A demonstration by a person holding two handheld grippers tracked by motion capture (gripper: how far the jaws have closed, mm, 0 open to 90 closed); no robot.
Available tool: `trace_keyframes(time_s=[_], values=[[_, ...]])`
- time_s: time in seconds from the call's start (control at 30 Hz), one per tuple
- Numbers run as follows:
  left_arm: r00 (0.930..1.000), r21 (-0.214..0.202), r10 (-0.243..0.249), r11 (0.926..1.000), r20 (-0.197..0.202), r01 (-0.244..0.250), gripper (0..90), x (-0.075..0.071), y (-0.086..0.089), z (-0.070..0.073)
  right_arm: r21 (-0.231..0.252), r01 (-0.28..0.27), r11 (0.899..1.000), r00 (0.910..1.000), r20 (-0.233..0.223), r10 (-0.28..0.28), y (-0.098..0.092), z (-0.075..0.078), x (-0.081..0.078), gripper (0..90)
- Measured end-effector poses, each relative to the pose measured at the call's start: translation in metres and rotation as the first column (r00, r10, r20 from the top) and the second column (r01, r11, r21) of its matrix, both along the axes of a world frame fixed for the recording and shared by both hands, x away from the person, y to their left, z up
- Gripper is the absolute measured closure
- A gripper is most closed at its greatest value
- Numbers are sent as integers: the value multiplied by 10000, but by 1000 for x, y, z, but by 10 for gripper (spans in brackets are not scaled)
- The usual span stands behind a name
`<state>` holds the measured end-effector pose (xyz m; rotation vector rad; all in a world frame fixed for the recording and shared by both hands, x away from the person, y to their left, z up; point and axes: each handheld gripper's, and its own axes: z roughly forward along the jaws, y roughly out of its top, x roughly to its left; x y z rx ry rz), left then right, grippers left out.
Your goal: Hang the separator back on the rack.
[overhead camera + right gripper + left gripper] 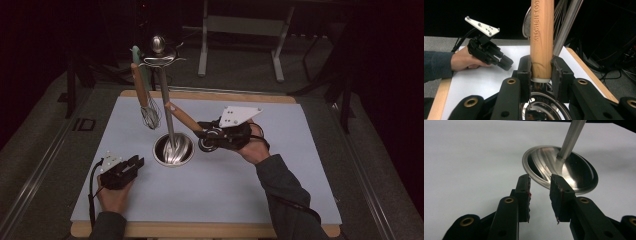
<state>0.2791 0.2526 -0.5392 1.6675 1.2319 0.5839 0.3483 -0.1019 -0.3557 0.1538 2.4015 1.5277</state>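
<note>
1. Black, matte left gripper (131, 165) rests on the white mat (280, 175), jaws apart, grasping nothing.
2. Right gripper (541, 68) clenches a smooth, round wooden handle (541, 37).
3. Its utensil slants up-left above the shiny steel stand base (172, 150), long axis diagonal.

A polished metal stand (167, 107) is gleaming, its round base (564, 168) mirror-smooth and glossy. The utensil handle (541, 40) in the right claw (541, 72) is showing smooth, pale wood with stamped letters. A wire whisk (149, 116) with a wooden handle is hanging from the stand. The surface (225, 185) is looking matt and pale, edged in light wood. Both claws, including the left claw (540, 195), are showing matt black plastic.
</note>
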Motion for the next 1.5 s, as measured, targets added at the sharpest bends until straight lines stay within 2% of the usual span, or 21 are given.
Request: trace_keyframes(time_s=[0.37,0.77,1.03,1.27,1.5], values=[[10000,-37,-11,10000,11,11,697,0,0,0,338,-131,9993,9998,130,126,3,11,-2,708],[10000,-13,-17,10000,24,17,696,0,0,0,624,-39,9980,9994,352,17,0,27,-2,708],[10000,-22,-27,10000,26,27,696,0,0,0,1017,-14,9948,9993,368,-23,0,39,0,708],[10000,-13,-35,10000,23,35,696,0,0,0,1167,2,9932,9988,479,-59,0,49,3,708],[10000,-20,-38,10000,17,38,695,0,0,0,1575,-48,9875,9988,492,-30,6,61,4,708]])
